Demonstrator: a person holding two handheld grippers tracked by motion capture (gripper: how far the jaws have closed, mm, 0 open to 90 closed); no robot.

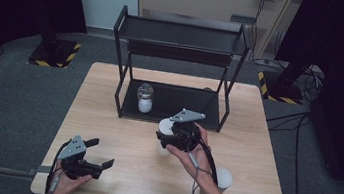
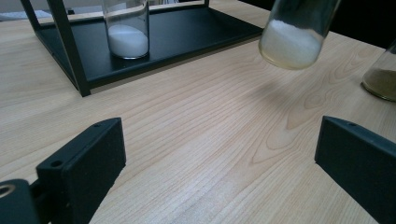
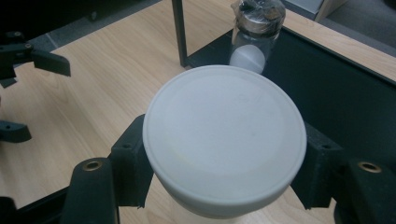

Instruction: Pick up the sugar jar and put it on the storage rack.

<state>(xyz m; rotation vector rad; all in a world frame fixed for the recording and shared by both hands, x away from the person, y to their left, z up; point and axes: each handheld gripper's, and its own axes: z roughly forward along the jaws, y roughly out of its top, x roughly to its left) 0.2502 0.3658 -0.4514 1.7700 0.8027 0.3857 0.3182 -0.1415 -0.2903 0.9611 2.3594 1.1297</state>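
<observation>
White-lidded jar [image 3: 224, 140] lifted off table, clamped in right gripper [image 3: 224, 182].

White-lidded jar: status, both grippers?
Right gripper shut on white-lidded jar, held off the table. Left gripper open, idle. Rack ahead, silver-capped jar on its lower shelf.

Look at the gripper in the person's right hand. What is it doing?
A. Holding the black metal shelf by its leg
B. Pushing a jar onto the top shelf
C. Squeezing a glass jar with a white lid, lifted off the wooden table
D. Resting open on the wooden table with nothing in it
C: the right gripper has its black jaws closed on the white-lidded glass jar, and the left gripper view shows that jar hanging above the wooden table.
</observation>
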